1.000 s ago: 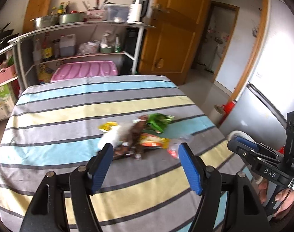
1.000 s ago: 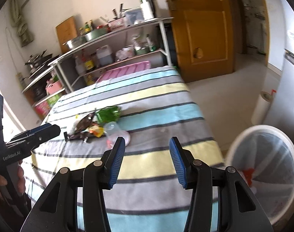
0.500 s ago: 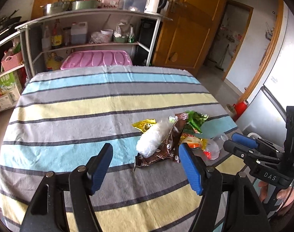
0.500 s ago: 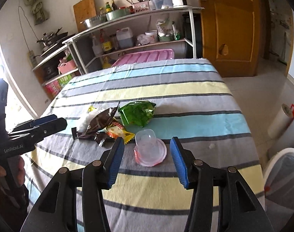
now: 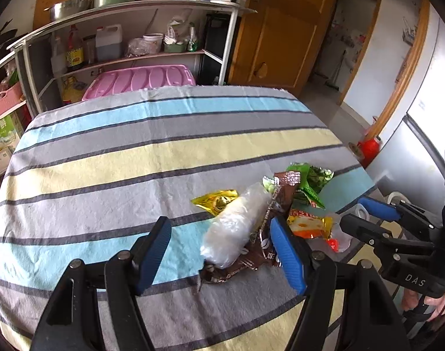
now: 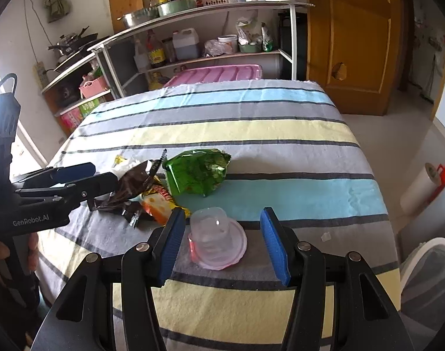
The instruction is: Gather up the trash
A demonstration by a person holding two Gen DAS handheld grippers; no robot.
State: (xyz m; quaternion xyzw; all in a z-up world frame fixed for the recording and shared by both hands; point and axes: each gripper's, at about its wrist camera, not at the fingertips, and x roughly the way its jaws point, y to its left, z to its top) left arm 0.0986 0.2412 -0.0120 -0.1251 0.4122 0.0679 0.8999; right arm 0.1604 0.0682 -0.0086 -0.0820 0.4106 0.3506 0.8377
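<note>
On the striped cloth [image 6: 251,134]: one clear cup [image 6: 212,228], four wrappers [image 6: 197,171].

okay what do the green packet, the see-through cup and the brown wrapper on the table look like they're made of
Green packet: likely metallised plastic film, glossy; it is creased and shows bright glints.
See-through cup: seems thin clear plastic, slightly cloudy; the striped cloth shows through it.
Brown wrapper: probably foil-lined plastic film, shiny; it is crumpled with sharp folds and reflections.
</note>
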